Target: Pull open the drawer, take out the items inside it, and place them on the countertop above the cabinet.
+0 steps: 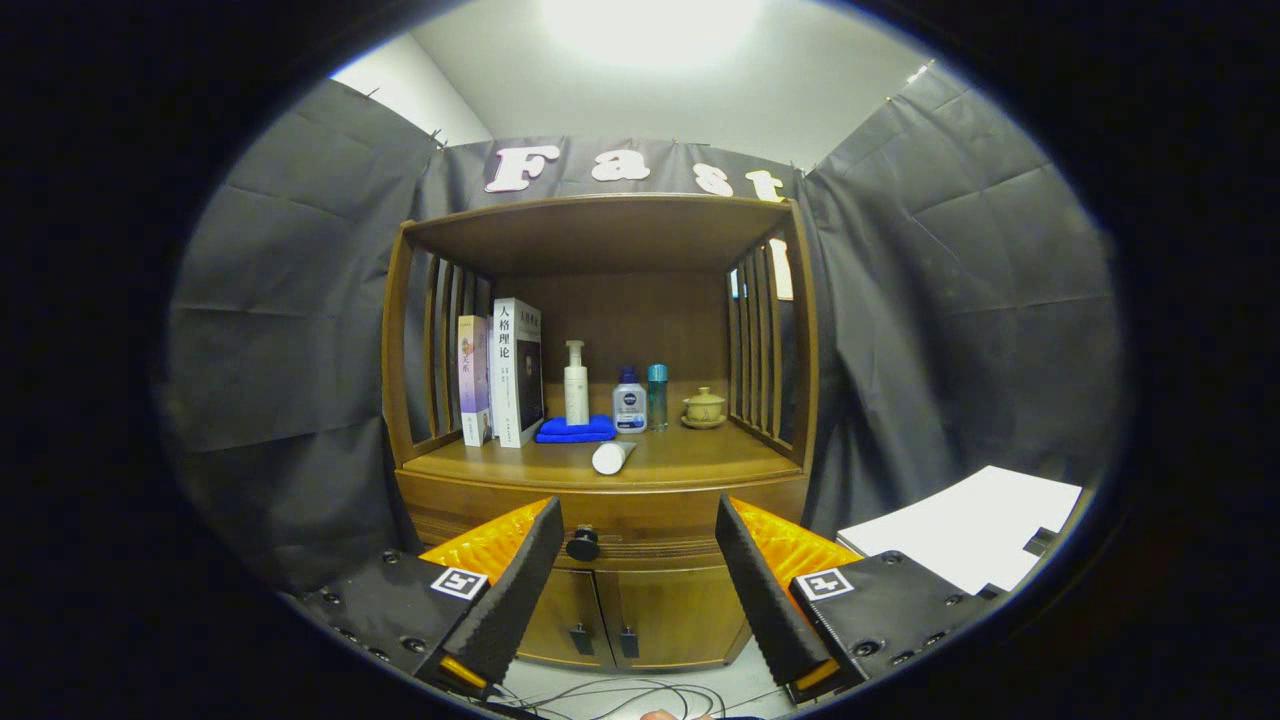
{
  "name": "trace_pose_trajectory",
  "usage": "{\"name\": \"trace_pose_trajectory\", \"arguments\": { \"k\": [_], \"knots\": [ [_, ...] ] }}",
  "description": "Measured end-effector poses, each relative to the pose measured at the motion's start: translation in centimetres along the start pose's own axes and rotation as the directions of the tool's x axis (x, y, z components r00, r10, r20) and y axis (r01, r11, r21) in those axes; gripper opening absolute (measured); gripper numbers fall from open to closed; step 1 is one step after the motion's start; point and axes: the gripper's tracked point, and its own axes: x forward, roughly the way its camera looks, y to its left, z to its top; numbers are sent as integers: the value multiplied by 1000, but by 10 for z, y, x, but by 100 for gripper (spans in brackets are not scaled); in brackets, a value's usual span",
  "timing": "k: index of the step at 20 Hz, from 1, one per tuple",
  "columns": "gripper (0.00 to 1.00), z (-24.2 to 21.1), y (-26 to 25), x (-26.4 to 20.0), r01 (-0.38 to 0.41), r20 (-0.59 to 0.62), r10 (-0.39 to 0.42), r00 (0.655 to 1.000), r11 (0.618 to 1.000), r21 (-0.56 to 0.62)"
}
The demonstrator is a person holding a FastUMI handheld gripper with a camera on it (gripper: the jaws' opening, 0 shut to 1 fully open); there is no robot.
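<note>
Tool (638, 520) spread wide, gripping nothing, drawer knob (583, 545) beyond its fingers

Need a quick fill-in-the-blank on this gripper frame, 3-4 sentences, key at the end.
1. The gripper has its fingers ____, with nothing between them.
2. The drawer knob sits just beside the ____ finger.
3. The white tube lies on its ____ on the countertop, in front of the blue cloth.
4. The pump bottle stands on the ____ cloth.

Missing words: open; left; side; blue
</note>
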Motion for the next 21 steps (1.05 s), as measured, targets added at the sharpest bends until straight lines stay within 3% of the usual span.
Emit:
{"name": "trace_pose_trajectory", "arguments": {
  "k": [3, 9, 21],
  "knots": [
    [96, 17, 3, -11, -32, 36, 30, 999, 998, 56],
    [96, 48, -6, -27, -33, 113, 27, 993, 998, 48],
    [96, 43, 3, -24, -43, 118, 38, 992, 998, 42]
  ]
}}
